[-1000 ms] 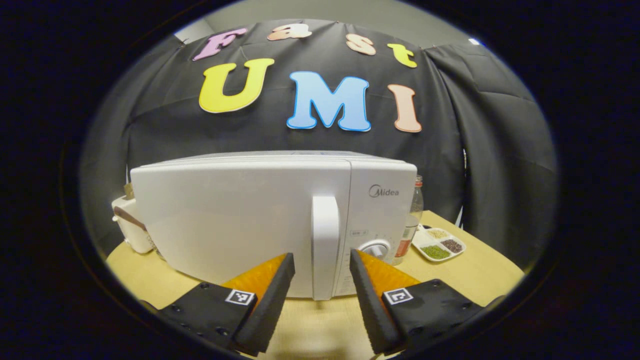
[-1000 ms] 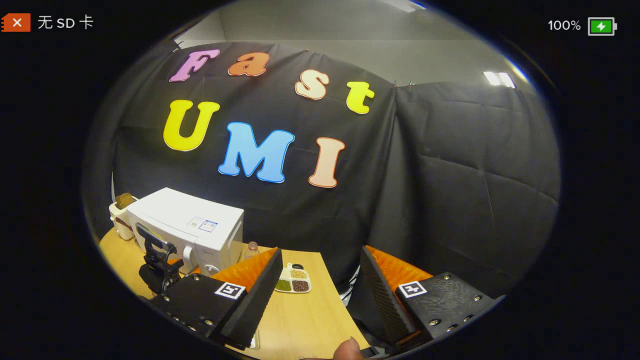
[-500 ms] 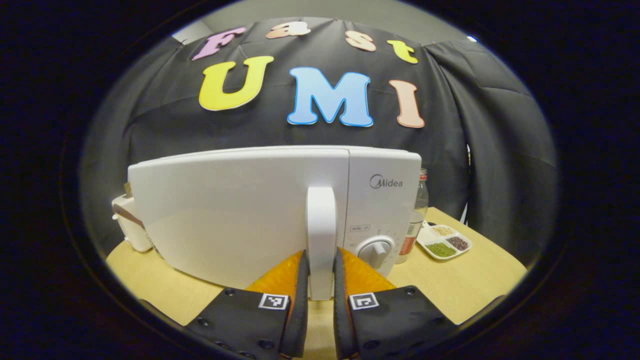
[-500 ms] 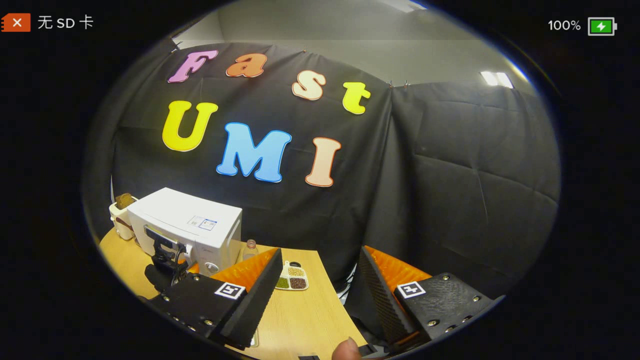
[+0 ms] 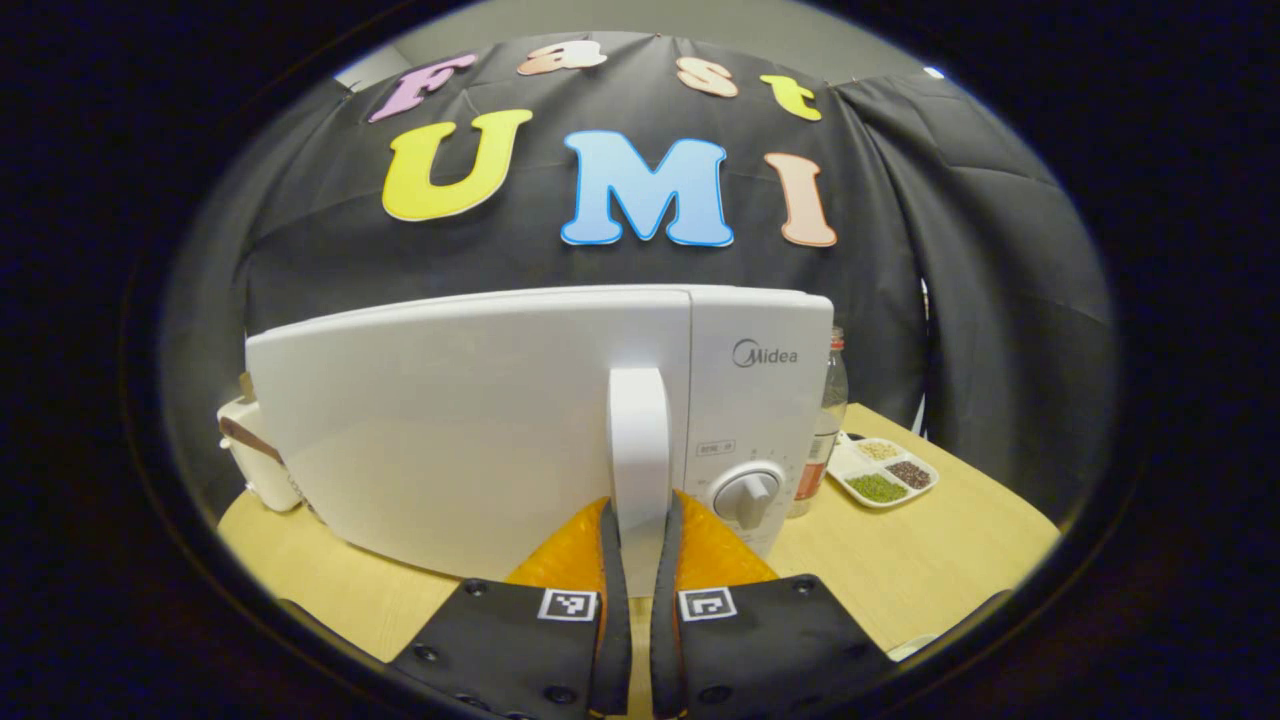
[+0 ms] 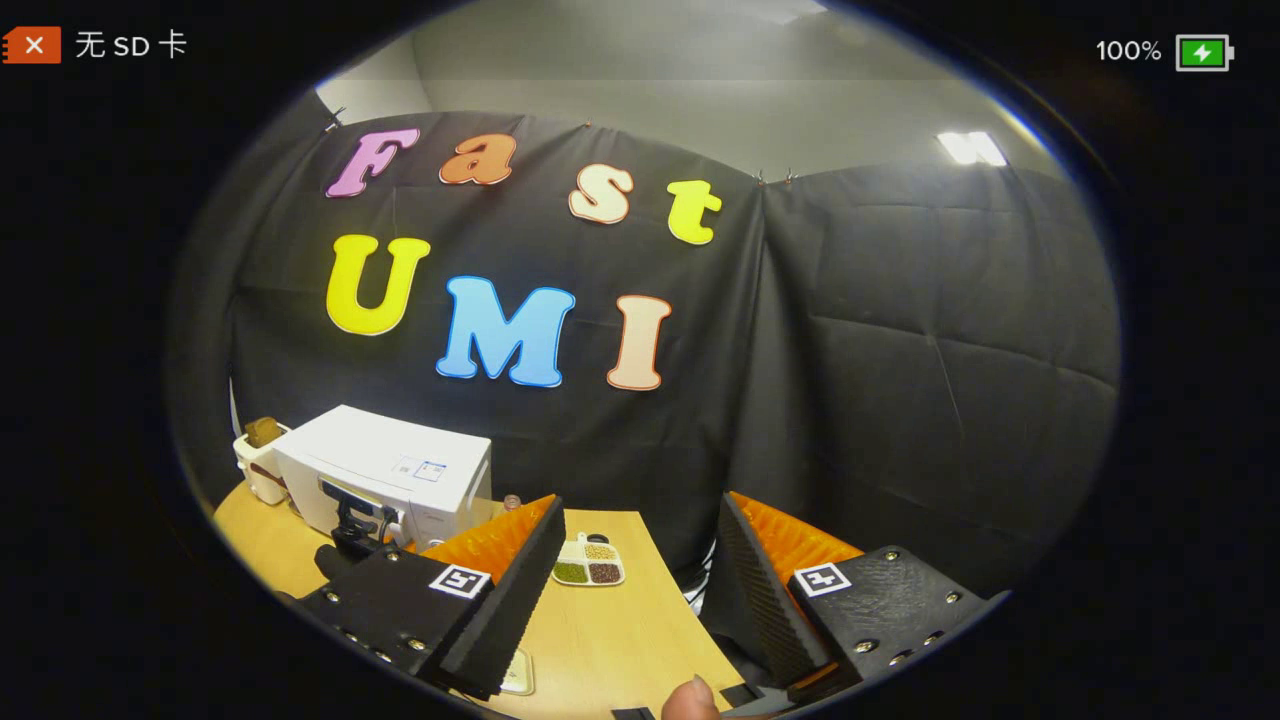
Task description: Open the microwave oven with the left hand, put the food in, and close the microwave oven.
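Note:
A white microwave (image 5: 450, 430) stands on the wooden table (image 5: 930, 560), and its door looks flush with the body. My left gripper (image 5: 640, 507) is shut on the lower part of the door's upright white handle (image 5: 638, 430), one finger on each side. In the right gripper view the microwave (image 6: 390, 465) sits far left, with the left gripper (image 6: 350, 520) in front of it. A white divided dish of grains (image 5: 882, 470) lies to the microwave's right (image 6: 588, 563). My right gripper (image 6: 640, 505) hangs open above the table's right part, nothing between its fingers.
A clear bottle (image 5: 828, 420) stands right beside the microwave. A white container (image 5: 255, 460) stands behind its left corner. A small card (image 6: 518, 672) lies near the table's front edge. A thumb (image 6: 690, 698) shows at the bottom. The table edge drops off at the right.
My left gripper went from open before the handle to shut on it and pressed in a little closer. The right gripper stayed open and its view shifted slightly.

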The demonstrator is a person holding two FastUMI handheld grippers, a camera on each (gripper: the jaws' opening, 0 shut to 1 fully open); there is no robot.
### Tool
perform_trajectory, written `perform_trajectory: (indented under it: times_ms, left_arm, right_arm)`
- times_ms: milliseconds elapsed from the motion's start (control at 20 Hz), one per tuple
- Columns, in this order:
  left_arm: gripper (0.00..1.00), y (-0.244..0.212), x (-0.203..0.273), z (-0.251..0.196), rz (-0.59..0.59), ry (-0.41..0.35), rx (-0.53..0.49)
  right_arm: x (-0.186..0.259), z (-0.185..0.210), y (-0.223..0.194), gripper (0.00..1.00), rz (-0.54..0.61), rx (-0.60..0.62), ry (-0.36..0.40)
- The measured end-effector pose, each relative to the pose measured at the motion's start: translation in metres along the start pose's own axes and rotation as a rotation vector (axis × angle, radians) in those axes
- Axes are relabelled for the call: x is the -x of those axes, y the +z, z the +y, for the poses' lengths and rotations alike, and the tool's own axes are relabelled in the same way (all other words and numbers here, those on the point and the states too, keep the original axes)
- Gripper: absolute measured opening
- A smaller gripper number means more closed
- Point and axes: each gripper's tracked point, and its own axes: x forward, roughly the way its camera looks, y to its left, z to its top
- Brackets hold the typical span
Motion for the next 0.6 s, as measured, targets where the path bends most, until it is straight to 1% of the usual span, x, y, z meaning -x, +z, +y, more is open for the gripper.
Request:
perform_trajectory:
  times_ms: [150,200,250,500,550,600]
  left_arm:
    - [0.16,0.000,0.000,-0.001,-0.007,-0.038,-0.032]
    - [0.14,-0.001,0.000,0.000,-0.001,-0.043,-0.051]
    - [0.16,0.000,0.000,0.000,0.005,-0.045,-0.063]
    - [0.16,0.000,0.000,-0.001,0.028,-0.051,-0.066]
    - [0.14,0.000,0.000,-0.001,0.031,-0.054,-0.071]
    - [0.16,0.000,-0.001,-0.001,0.037,-0.058,-0.079]
  right_arm:
    - [0.012,-0.004,0.015,0.95,-0.037,-0.018,-0.003]
    - [0.016,-0.007,0.021,0.95,-0.052,-0.021,-0.008]
    - [0.019,-0.009,0.024,0.94,-0.059,-0.023,-0.010]
    - [0.035,-0.023,0.043,0.94,-0.107,-0.037,-0.030]
    - [0.036,-0.027,0.045,0.94,-0.115,-0.036,-0.035]
    - [0.038,-0.029,0.049,0.94,-0.119,-0.038,-0.039]
